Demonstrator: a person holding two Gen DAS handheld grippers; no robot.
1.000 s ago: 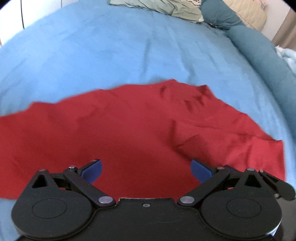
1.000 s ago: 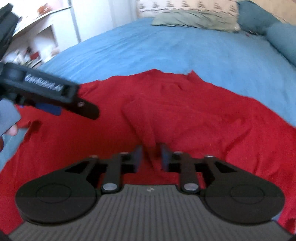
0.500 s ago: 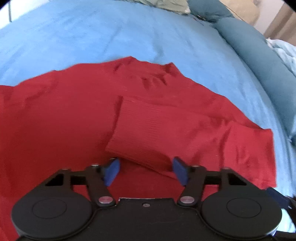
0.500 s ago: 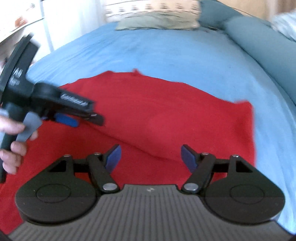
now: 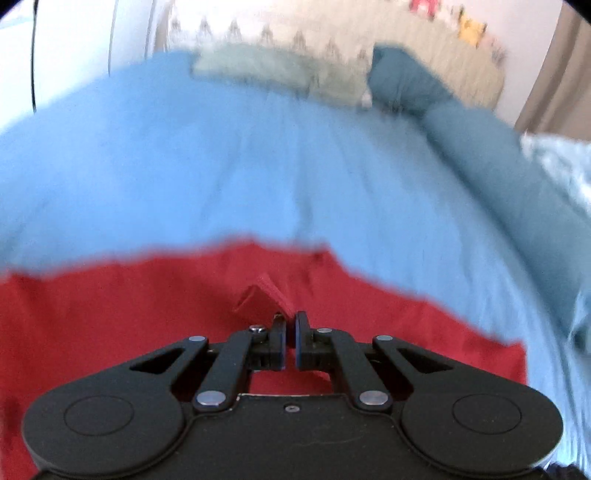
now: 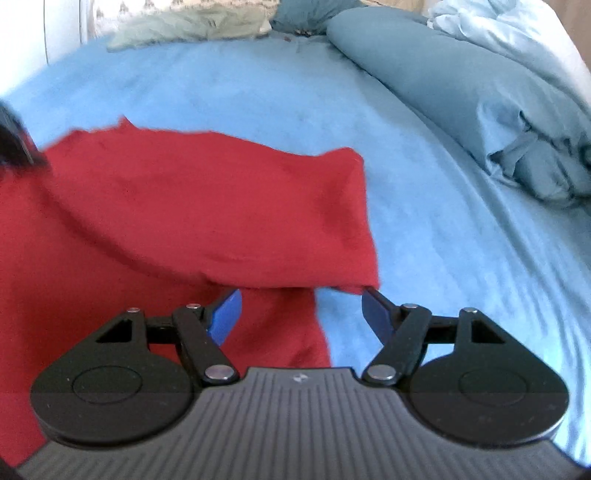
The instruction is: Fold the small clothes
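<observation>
We are working a red garment (image 5: pixel 147 314) that is lying spread on the blue bed sheet (image 5: pixel 221 166), with its right-hand portion (image 6: pixel 221 206) draped in a raised fold just ahead of the right gripper (image 6: pixel 301 314). The left gripper (image 5: pixel 290 343) is pinching a small ribbed tab of the red cloth (image 5: pixel 266 295), its fingers (image 5: pixel 277 345) pressed together on the fabric. The right gripper's fingers (image 6: pixel 225 314) are standing wide apart with nothing clamped; the fold's lower edge is hanging just above and between them, and one tip is touching or nearly touching its corner. We are judging the step in hand to be carrying the pinched piece across the body of the garment; to do it well we are advising a low, steady carry so the layer lays flat, while the free gripper is pinning or catching the loose fold. The left view is blurred, so seam detail is unclear. Open sheet is extending far ahead of the garment's far edge. The rolled teal duvet (image 6: pixel 443 85) is bounding the right side, and the pillows (image 6: pixel 192 22) are sitting well apart at the head.
</observation>
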